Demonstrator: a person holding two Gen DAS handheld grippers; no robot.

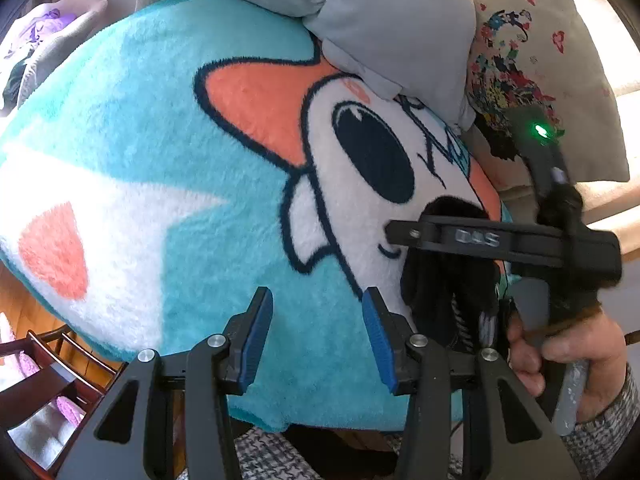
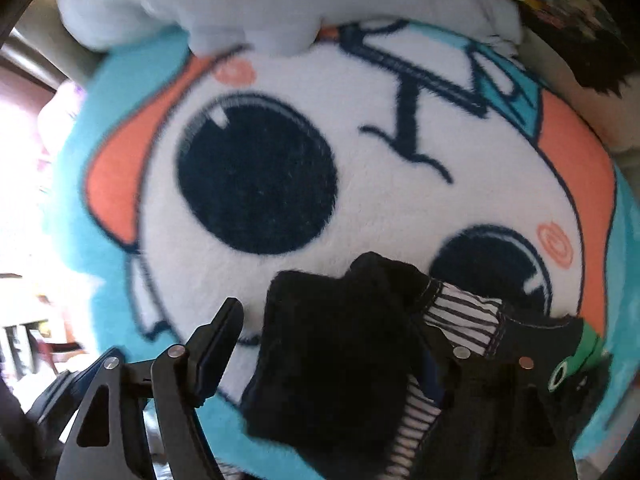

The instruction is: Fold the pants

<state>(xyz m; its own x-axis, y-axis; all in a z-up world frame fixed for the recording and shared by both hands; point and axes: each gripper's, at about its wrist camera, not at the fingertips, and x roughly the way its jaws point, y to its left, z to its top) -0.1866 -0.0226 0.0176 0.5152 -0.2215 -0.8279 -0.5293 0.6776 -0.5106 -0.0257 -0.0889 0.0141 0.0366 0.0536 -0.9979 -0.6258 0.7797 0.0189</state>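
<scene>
Black pants [image 2: 340, 344] hang bunched over the right gripper [image 2: 336, 344], whose fingers stand apart. The left gripper [image 1: 318, 334] is wide open and holds nothing, above the fuzzy blue blanket [image 1: 132, 92].

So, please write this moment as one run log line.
left tool: open, empty | right tool: open, black pants bunched between fingers | surface: cartoon blanket | fold: not started
</scene>
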